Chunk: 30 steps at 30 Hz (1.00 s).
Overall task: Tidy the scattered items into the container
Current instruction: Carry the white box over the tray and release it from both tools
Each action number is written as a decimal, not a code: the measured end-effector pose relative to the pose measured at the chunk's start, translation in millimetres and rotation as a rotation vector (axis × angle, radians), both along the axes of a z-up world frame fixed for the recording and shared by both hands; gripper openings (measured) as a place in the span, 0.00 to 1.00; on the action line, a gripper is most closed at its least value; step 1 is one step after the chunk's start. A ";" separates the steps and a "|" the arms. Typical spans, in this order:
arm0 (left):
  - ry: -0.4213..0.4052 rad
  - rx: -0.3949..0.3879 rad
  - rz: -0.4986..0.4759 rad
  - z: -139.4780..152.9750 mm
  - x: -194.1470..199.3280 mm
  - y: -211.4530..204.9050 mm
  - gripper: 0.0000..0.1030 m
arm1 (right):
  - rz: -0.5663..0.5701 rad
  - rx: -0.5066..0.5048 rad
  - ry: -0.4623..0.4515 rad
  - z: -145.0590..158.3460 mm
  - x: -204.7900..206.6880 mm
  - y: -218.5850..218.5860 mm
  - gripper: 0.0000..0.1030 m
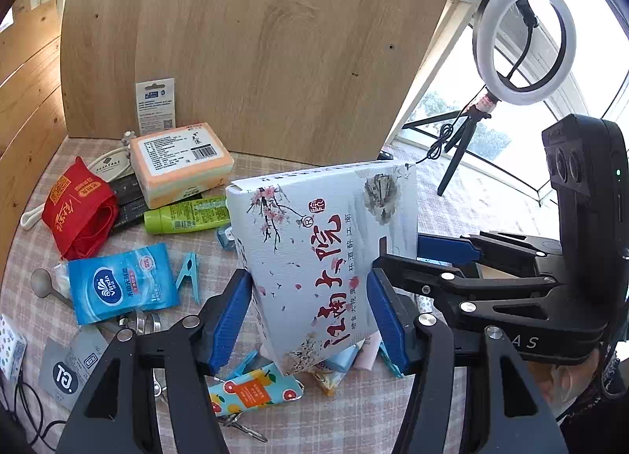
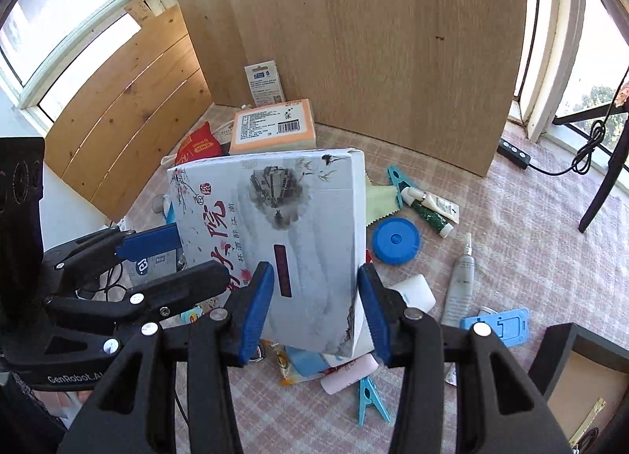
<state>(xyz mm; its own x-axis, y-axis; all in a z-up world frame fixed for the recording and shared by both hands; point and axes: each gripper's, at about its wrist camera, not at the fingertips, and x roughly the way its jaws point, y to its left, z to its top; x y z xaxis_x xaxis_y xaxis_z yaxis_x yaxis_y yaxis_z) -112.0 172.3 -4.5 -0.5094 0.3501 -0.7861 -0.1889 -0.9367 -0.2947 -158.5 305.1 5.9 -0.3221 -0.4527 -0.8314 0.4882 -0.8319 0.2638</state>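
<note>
- Checked cloth covers the surface (image 2: 511,218), with a wood panel at the far side and windows behind.
- Both hand-held grippers clamp one white printed box (image 1: 314,249), lifted clear of the clutter and tilted.
- Left hand-held gripper (image 1: 310,320) pinches the box's near lower part; right hand-held gripper (image 2: 314,312) pinches the other end, blue pads on its sides.
- Box's long axis runs away from both grippers, toward the far panel.
- Dark container (image 2: 582,371) sits near right, its corner just showing; right hand is probably the nearer one.
- Loose bits lie below the box: pegs, blue lid (image 2: 395,241), white tube (image 2: 462,285), tissue pack (image 1: 122,285).
- Path right looks open if the box is carried above the clutter.
</note>
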 end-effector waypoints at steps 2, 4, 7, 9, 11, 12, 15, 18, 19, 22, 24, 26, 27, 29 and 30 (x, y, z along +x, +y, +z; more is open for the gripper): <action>0.017 0.010 -0.020 9.5 3.5 11.2 0.56 | -0.023 -0.005 0.021 11.0 5.7 15.2 0.43; 0.033 0.023 -0.045 18.6 7.4 23.8 0.56 | -0.044 -0.007 0.040 21.1 12.4 32.0 0.43; 0.057 0.030 -0.096 28.6 16.4 48.8 0.56 | -0.083 -0.007 0.067 34.9 24.7 60.1 0.43; 0.067 0.043 -0.125 33.1 24.0 67.5 0.56 | -0.119 -0.013 0.075 41.0 33.8 81.4 0.43; 0.063 0.064 -0.157 34.7 30.3 87.3 0.56 | -0.164 -0.008 0.078 44.1 44.5 104.1 0.43; 0.061 0.069 -0.177 35.0 33.9 99.6 0.56 | -0.188 -0.005 0.078 44.9 49.6 116.3 0.43; 0.057 0.072 -0.250 36.5 45.2 137.6 0.56 | -0.264 0.000 0.074 47.0 67.3 156.0 0.43; 0.061 0.077 -0.336 38.7 59.1 178.4 0.56 | -0.336 0.016 0.077 51.8 86.9 198.4 0.43; 0.062 0.079 -0.364 39.4 63.8 191.2 0.56 | -0.362 0.021 0.078 53.6 93.3 212.2 0.43; 0.060 0.080 -0.449 39.7 79.2 233.0 0.56 | -0.442 0.040 0.087 60.1 112.1 253.0 0.43; 0.056 0.078 -0.505 38.7 91.0 257.9 0.56 | -0.496 0.058 0.094 65.9 123.8 279.3 0.43; 0.050 0.076 -0.553 38.8 101.0 281.7 0.56 | -0.544 0.069 0.096 70.2 133.7 302.2 0.43; 0.049 0.071 -0.577 39.0 105.7 292.7 0.56 | -0.563 0.075 0.095 71.6 138.4 312.7 0.43; 0.054 0.053 -0.622 40.5 113.9 308.4 0.56 | -0.591 0.069 0.091 74.1 147.3 332.6 0.43; 0.068 0.042 -0.628 42.2 118.1 312.0 0.56 | -0.618 0.063 0.098 75.8 151.0 342.4 0.43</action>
<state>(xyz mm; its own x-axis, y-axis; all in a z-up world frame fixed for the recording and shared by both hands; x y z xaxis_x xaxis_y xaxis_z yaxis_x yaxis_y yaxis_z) 6.0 484.3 37.7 -0.2452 0.6282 -0.7384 -0.7185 -0.6291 -0.2966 -7.5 647.4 81.8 -0.5842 -0.1095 -0.8042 -0.0683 -0.9807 0.1831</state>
